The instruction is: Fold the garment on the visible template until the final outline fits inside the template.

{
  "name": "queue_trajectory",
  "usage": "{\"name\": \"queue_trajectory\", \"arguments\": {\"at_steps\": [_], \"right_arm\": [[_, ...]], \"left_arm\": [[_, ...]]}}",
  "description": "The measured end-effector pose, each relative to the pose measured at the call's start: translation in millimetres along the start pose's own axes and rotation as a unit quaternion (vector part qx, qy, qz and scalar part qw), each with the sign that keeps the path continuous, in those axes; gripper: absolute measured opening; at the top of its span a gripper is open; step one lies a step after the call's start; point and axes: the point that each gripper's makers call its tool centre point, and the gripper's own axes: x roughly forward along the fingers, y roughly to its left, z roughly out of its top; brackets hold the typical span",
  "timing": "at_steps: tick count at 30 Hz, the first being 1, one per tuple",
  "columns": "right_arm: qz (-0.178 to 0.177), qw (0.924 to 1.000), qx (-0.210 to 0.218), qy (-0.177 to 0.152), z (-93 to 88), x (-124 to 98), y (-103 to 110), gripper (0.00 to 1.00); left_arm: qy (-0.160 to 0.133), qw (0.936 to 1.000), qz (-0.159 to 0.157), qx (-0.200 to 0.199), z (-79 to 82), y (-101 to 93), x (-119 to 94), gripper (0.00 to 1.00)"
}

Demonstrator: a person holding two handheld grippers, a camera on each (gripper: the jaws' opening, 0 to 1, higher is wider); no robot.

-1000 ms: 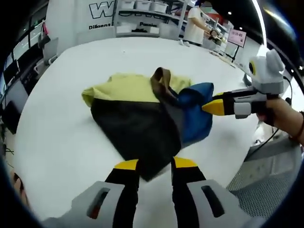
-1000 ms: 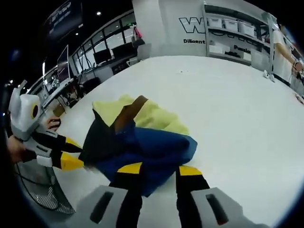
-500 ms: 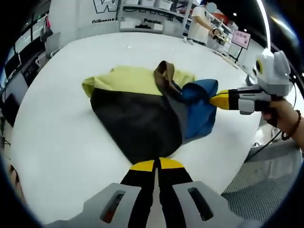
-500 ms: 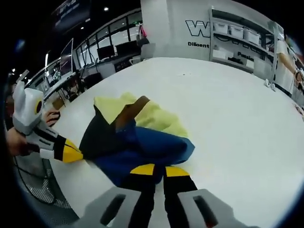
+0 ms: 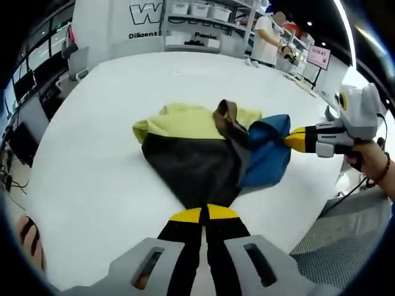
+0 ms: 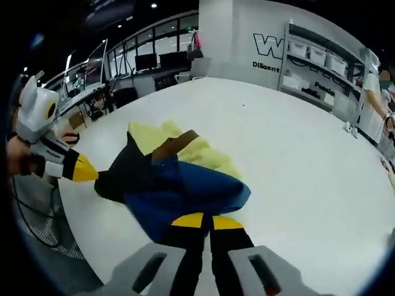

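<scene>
A colour-block garment lies bunched on the white table [image 5: 92, 172]: a black panel [image 5: 191, 166], a pale yellow panel [image 5: 182, 120], a blue panel [image 5: 268, 148] and a brown strip [image 5: 227, 114]. My left gripper [image 5: 203, 214] is shut on the black panel's near corner. In the left gripper view my right gripper [image 5: 295, 139] comes in from the right, pinching the blue panel's edge. The right gripper view has the blue panel [image 6: 185, 194] running into my shut right gripper [image 6: 200, 220]. There the left gripper [image 6: 86, 171] grips the black corner [image 6: 120, 176] at the left.
The round white table [image 6: 296, 160] has open surface beyond the garment. Past its edge on one side is grey floor with a cable [image 5: 345, 228]. Shelves with white bins [image 5: 197, 12] and a person [image 5: 268, 37] stand far back; desks with monitors [image 6: 148, 65] line another side.
Both grippers went from open to shut on the garment's edges, left on the black corner, right on the blue edge. Since then both views have drawn back slightly with the cloth held.
</scene>
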Motion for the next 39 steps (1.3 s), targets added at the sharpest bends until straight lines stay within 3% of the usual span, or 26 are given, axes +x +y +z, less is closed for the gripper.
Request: {"name": "queue_trajectory", "arguments": {"at_steps": [3, 10, 20, 27, 32, 39], "right_arm": [[-0.004, 0.9999, -0.009, -0.005, 3.5, -3.8, -2.5, 0.0], [-0.017, 0.9997, -0.004, -0.017, 9.5, -12.3, -11.5, 0.0], [-0.029, 0.9988, -0.017, -0.035, 23.6, -25.8, -19.0, 0.0], [-0.052, 0.9957, -0.04, -0.066, 43.2, -39.7, -27.7, 0.0], [-0.071, 0.9932, -0.048, -0.079, 55.3, -49.8, -38.5, 0.0], [-0.071, 0.9919, -0.046, -0.094, 69.5, -62.7, -46.0, 0.0]], "left_arm": [[-0.033, 0.9992, 0.022, 0.004, 12.3, 9.8, -7.3, 0.0], [-0.059, 0.9972, 0.045, -0.005, 29.1, 28.2, -24.0, 0.0], [-0.089, 0.9939, 0.065, 0.006, 54.8, 38.1, -43.2, 0.0], [-0.106, 0.9908, 0.084, 0.014, 70.0, 44.2, -56.7, 0.0], [-0.124, 0.9864, 0.106, 0.02, 85.0, 54.4, -77.5, 0.0], [-0.138, 0.9842, 0.109, 0.021, 97.9, 64.1, -95.4, 0.0]]}}
